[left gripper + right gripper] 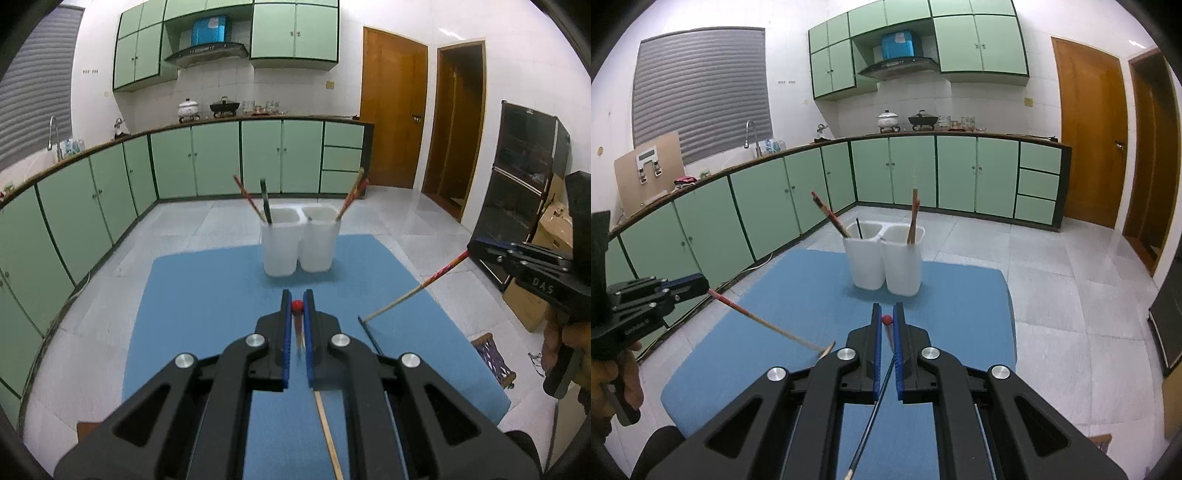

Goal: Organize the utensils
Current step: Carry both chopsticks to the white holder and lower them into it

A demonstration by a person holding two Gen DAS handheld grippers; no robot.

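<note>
The left chopstick (pixel 764 325), red at the top and bare wood below, is pinched by its red end in the left gripper (pixel 703 286), whose fingers are closed on it. It slants down and its tip seems to rest on the blue mat (pixel 207 295), toward the mat's near left side. The right chopstick (pixel 413 291), coloured the same, is clamped the same way in the right gripper (pixel 471 245), with its tip down near the mat's right edge. The white two-cup holder (pixel 280 254) stands upright at the middle of the mat's far edge. Its left cup holds a red stick and a dark one, and its right cup holds wooden ones leaning outward. A dark stick (pixel 875 402) runs beneath the right gripper; whether it lies on the mat I cannot tell.

Both sticks are held at the very end, so each long free length could swing or twist in the grip when lifted. A tip dragging on the mat could lever the stick loose. On the way in, a low tip could catch the holder's rim and tip it, or knock the leaning sticks already inside
</note>
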